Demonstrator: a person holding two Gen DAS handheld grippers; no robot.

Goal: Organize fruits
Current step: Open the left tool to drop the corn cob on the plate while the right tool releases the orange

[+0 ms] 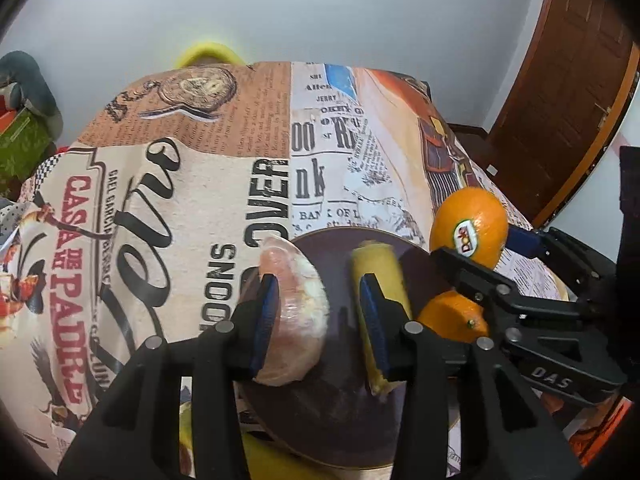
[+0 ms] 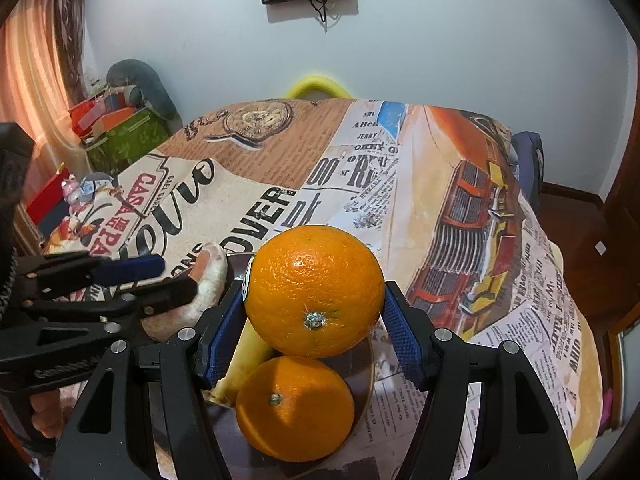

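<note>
A dark plate lies on the printed tablecloth. It carries a pink wrapped citrus wedge, a piece of banana and an orange. My left gripper stands over the plate with the wedge between its jaws: the left pad rests against the wedge, and a gap separates the right pad from it. My right gripper is shut on a second orange with a sticker, held just above the plate's orange. The right wrist view shows the left gripper beside the wedge.
The tablecloth covers the whole table and drops off at the right edge. A yellow chair back rises behind the far edge. Boxes and bags stand at the left, and a wooden door at the right.
</note>
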